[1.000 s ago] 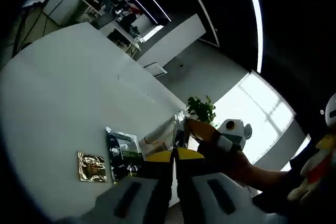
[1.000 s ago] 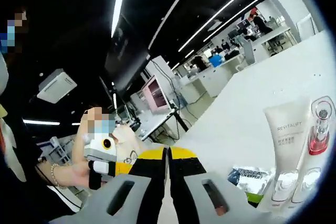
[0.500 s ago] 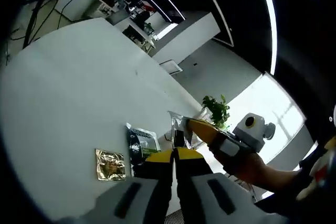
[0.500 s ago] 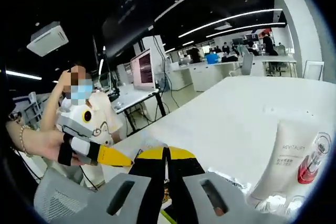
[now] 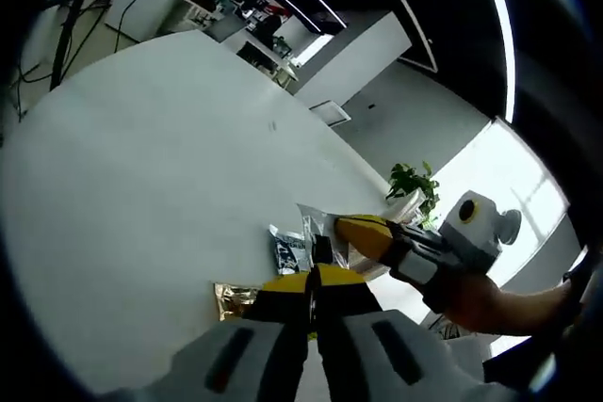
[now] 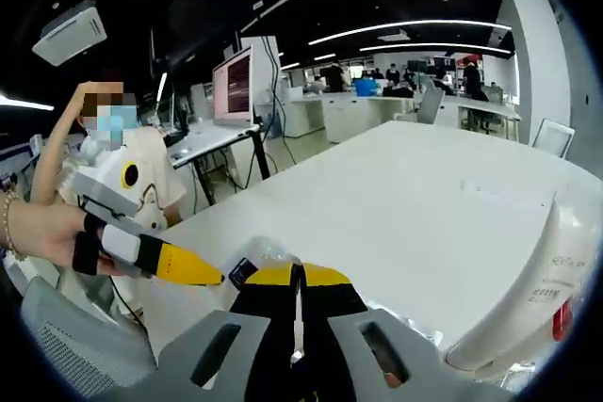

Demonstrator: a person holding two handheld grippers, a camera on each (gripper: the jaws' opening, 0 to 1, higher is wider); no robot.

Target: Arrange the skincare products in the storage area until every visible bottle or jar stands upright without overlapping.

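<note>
My left gripper point(image 5: 312, 275) is shut with nothing between its yellow tips, low over the white table point(image 5: 141, 167). Just beyond it lie a gold sachet point(image 5: 234, 297), a dark sachet point(image 5: 286, 249) and a silvery packet point(image 5: 318, 221). My right gripper point(image 5: 343, 226) reaches in from the right, shut, its tip beside the silvery packet. In the right gripper view my right gripper point(image 6: 298, 272) is shut and empty. A white tube point(image 6: 528, 289) stands at the right edge, with a sliver of a red bottle point(image 6: 562, 317) behind it. The left gripper point(image 6: 213, 278) points in from the left, near a crinkled packet point(image 6: 256, 259).
A potted plant point(image 5: 415, 182) stands past the table's far end. A person in a pale top point(image 6: 127, 176) is at the left, beside a grey mesh chair point(image 6: 75, 345). A monitor point(image 6: 232, 88) and desks stand behind the table point(image 6: 405, 195).
Both views have swung and dropped closer to the table, so the sachets and tube sit differently in the pictures. Both grippers have stayed shut, and the two tips are nearer each other.
</note>
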